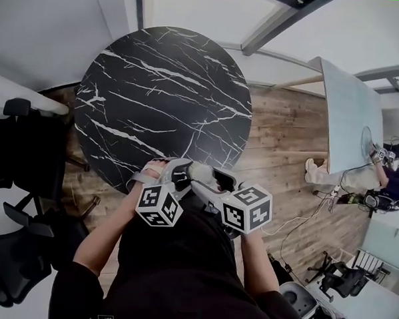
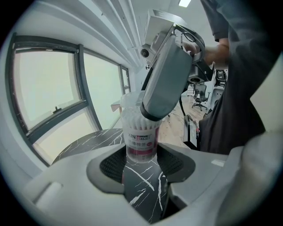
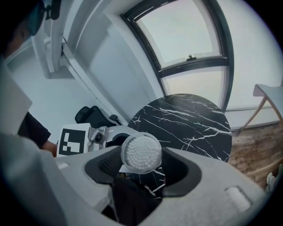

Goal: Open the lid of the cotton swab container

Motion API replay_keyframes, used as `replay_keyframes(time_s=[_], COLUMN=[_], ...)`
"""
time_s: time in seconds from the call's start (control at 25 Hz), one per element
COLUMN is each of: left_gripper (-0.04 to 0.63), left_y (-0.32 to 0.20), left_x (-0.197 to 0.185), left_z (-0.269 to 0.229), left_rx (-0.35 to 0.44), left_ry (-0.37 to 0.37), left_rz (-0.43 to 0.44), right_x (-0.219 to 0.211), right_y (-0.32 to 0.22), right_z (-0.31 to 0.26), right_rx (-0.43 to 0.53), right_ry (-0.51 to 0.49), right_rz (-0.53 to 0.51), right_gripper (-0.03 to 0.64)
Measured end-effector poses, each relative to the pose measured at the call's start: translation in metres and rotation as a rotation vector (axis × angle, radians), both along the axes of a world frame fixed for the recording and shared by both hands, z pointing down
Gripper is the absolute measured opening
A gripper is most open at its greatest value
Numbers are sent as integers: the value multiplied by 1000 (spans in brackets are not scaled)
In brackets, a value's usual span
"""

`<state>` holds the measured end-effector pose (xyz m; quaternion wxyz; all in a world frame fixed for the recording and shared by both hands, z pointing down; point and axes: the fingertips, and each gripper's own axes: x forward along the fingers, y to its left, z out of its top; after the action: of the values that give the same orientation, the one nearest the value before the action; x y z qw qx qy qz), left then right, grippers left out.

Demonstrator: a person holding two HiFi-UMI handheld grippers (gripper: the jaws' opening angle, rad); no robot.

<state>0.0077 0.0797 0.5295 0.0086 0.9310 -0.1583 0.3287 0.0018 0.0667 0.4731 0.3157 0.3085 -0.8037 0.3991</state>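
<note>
Over marble table (image 1: 163,87), left tool (image 2: 141,164) and right tool (image 3: 142,167) tight on "XIN" swab container (image 2: 141,142).

Round black marble table (image 1: 164,100) on wood plank floor (image 1: 287,140), large windows (image 3: 190,31), black office chairs (image 1: 20,146) beside.

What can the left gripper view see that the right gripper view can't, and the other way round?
Only the left gripper view: the side of the clear cotton swab container with its pink label, and the grey right gripper over its top. Only the right gripper view: the white swab tips from above, and the black-and-white marker cube of the left gripper. Both: the container between jaws, and the round black marble table.
</note>
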Motion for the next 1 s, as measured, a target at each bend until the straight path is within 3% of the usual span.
replay_keyframes(time_s=[0.44,0.8,1.0], left_gripper=[227,227,227], left_y=[0,2,5], left_x=[-3,-5,-4], left_z=[0,9,10], left_rx=[-34,-62,-74], left_ry=[-9,-64,-67], left_rz=[-21,-35,-36], right_x=[3,5,0], right_y=[7,8,14], right_z=[-6,-17,-13], right_rx=[100,262,302], right_ry=[28,188,268], right_rz=[-57,-134,-179], right_gripper=[305,305,291])
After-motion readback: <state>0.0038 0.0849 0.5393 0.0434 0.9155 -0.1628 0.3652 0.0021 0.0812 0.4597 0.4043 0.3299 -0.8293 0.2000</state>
